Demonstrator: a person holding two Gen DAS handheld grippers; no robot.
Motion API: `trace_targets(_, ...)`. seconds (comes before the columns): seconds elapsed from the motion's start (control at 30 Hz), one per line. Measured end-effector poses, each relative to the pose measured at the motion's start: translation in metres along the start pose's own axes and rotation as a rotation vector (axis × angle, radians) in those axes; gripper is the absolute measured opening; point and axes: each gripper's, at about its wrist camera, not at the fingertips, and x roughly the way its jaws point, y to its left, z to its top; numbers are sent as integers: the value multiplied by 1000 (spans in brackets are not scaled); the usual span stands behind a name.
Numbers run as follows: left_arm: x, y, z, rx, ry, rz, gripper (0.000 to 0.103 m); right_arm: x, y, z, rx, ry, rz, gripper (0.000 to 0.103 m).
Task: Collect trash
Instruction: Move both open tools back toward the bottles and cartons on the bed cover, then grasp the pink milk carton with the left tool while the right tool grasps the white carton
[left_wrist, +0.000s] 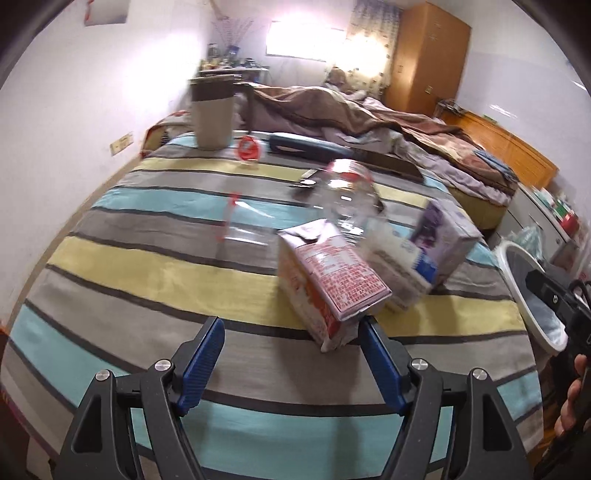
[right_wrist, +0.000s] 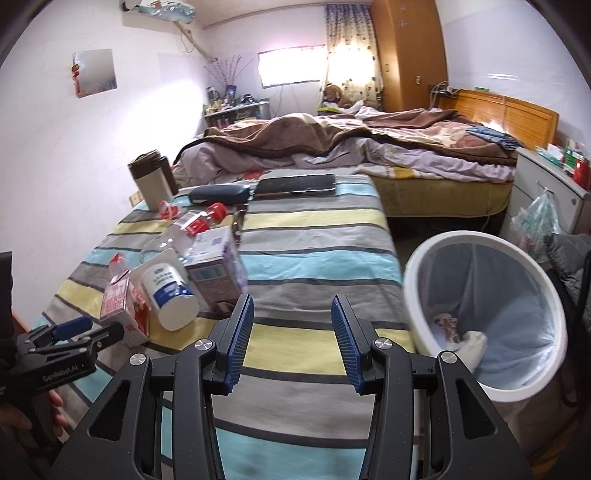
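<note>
The trash lies clustered on the striped desk: a pink carton nearest the edge, a white bottle on its side against it, a purple carton behind, and a clear bottle across the top. The left hand-held gripper is released and empty, its right pad just beside the pink carton's corner. The right hand-held gripper is also released and empty, over bare cloth. The bin stands beside the desk, already holding scraps. Step in hand: approach for pickup. Next, centre the left jaws on the pink carton, clench, and carry it to the bin.
</note>
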Motion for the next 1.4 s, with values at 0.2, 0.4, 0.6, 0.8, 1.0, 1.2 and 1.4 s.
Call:
trace_targets(0.2,-3,26,2,-52,-8,27,74,12,14,1,-11,24,54,46)
trace_targets(0.4,-13,29,5,-68,-39,-40,74,19,27,4,-24,27,107,61)
trace_targets(0.6,-14,13,18,-31,-63,-88,75,26,35,10,-34,29,128,61)
trace_targets(0.8,2,4,26,-20,-35,-88,75,37,38,18,-33,40,136,61)
trace_targets(1.0,20,4,33,-19,-15,-66,75,55,41,21,-36,78,133,61)
trace_targets(1.2,32,7,36,-14,-1,-51,75,63,39,18,-36,103,100,61)
trace_targets(1.4,42,4,37,3,12,-36,75,66,35,20,-27,101,90,54)
